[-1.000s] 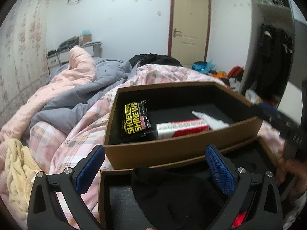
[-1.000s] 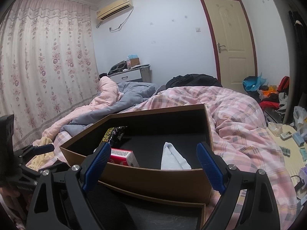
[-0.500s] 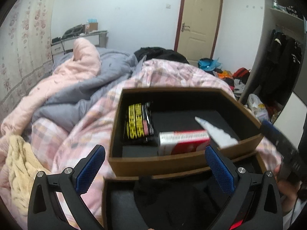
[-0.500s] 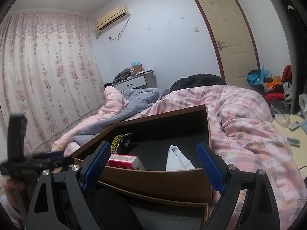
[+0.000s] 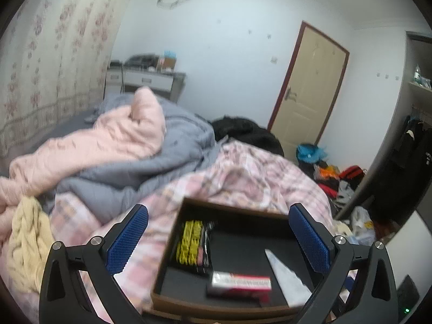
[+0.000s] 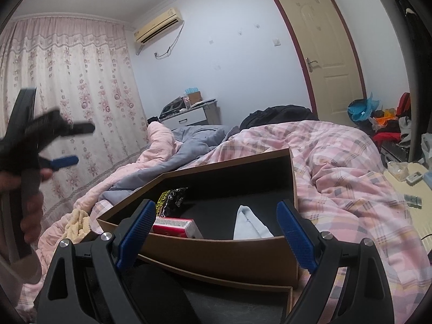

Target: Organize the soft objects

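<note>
A brown box (image 5: pixel 229 309) with a black lining sits on the plaid quilt. It holds a black-and-yellow packet (image 5: pixel 193 243), a red-and-white pack (image 5: pixel 240 283) and a folded pale blue cloth (image 5: pixel 286 278). The same box (image 6: pixel 221 256) fills the right wrist view, with the cloth (image 6: pixel 248 224) inside. A yellow knitted cloth (image 5: pixel 27 243) lies on the bed at left. My left gripper (image 5: pixel 218 243) is open and empty, raised above the box. It shows blurred in the right wrist view (image 6: pixel 64 145). My right gripper (image 6: pixel 216 237) is open and empty just before the box's near wall.
A second black-lined tray with a black item (image 6: pixel 151 297) lies under the right gripper. Pink (image 5: pixel 108 140), grey (image 5: pixel 151 170) and plaid (image 6: pixel 351 189) bedding is heaped on the bed. A door (image 6: pixel 329 62), floor clutter (image 5: pixel 337 178) and a curtain (image 6: pixel 67 94) surround it.
My left gripper has risen and tilted up, so the box dropped low in its view and the near tray left it. My right gripper has barely moved.
</note>
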